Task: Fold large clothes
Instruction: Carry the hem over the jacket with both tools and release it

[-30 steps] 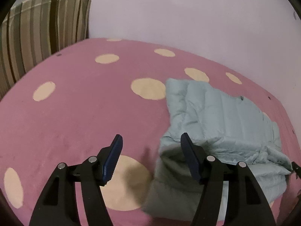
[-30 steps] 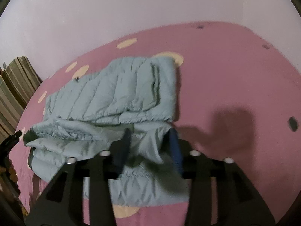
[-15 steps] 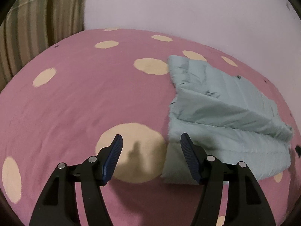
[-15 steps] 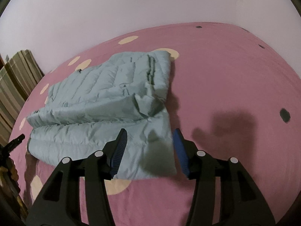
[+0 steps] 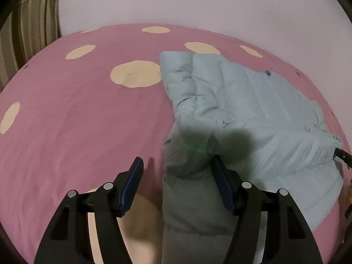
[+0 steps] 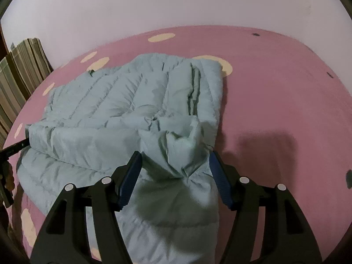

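A pale blue-grey quilted jacket (image 5: 242,110) lies folded in layers on the pink spotted bed cover (image 5: 77,121). It also shows in the right wrist view (image 6: 123,114). My left gripper (image 5: 176,167) is open and hangs over the jacket's left near corner, its right finger over the cloth, its left over the bare cover. My right gripper (image 6: 175,165) is open over the jacket's right near corner, where a bunched fold (image 6: 184,140) stands up between the fingers. Neither holds cloth.
A striped cushion (image 5: 28,28) stands at the far left against the pale wall (image 5: 176,0); it also shows in the right wrist view (image 6: 19,74). The other gripper's tip (image 5: 342,154) shows at the jacket's right edge. Bare cover (image 6: 286,88) lies right of the jacket.
Both grippers have opened, let go of the jacket's near edge, lifted back briefly and now come down close over its near corners. The jacket lies folded over.
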`<state>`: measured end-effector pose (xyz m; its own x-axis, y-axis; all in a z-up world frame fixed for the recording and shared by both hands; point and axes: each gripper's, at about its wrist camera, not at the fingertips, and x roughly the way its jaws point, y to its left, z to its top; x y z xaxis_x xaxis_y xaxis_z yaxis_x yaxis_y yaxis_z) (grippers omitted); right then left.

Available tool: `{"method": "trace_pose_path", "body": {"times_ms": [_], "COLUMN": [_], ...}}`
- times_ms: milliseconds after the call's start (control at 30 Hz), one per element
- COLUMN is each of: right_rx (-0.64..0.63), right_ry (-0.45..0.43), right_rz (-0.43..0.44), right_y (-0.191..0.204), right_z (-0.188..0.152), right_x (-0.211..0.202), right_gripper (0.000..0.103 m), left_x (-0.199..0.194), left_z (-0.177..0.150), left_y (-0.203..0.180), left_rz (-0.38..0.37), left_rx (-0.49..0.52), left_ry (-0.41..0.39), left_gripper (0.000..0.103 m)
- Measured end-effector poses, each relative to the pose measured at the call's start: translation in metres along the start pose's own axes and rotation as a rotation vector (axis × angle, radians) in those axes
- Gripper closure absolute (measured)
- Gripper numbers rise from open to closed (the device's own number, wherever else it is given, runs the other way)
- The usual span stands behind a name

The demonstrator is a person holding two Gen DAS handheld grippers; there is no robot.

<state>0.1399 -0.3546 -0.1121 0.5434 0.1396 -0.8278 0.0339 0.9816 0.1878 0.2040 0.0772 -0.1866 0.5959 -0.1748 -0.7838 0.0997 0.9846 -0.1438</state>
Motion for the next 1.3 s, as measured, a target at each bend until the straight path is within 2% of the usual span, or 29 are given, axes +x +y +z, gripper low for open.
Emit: {"method": "trace_pose_path", "body": {"times_ms": [67,100,200,333,433,600,833,1033,1300], "right_rx": [-0.010,-0.012,-0.015,-0.026,-0.037,-0.034,-0.048,-0.045,-0.029], "right_ry": [0.016,0.025,0.050,0.035,0.008,-0.077,-0.191,-0.244,-0.234], "right_rz": [-0.008,-0.008,-0.007,-0.013,-0.025,-0.024,-0.035,-0.042,-0.075], "right_y": [0.000,0.001,0.002,0.006,0.010,0.012,0.016,0.019,0.016], "right_z": [0.000,0.000,-0.003,-0.007,-0.010,-0.013,0.018,0.073,0.146], "right_x": [0.008,0.011,0.019,0.014,0.003,-0.036,-0.075,-0.064,-0.007], "right_gripper": [0.053,0.064,0.082,0.097,0.099,0.099,0.099,0.099,0.099], "left_x": [0.004,0.005,0.008,0.004,-0.009,-0.050,-0.096,-0.073,-0.015], "left_z": [0.002,0.003,0.003,0.001,-0.001,0.001,0.033,0.086,0.158], "left_y": [-0.001,-0.003,-0.009,-0.016,-0.022,-0.033,-0.044,-0.056,-0.065], "left_rz": [-0.022,-0.034,-0.044,-0.029,-0.006,0.036,0.069,0.168,0.293], "left_rx": [0.015,0.019,0.056,0.084,0.109,0.134,0.122,0.113,0.125], "left_ry": [0.004,0.008,0.014,-0.002,-0.052,-0.150,-0.284,-0.292,-0.272], "left_gripper": [0.050,0.056,0.071,0.096,0.100,0.100,0.100,0.101,0.101]}}
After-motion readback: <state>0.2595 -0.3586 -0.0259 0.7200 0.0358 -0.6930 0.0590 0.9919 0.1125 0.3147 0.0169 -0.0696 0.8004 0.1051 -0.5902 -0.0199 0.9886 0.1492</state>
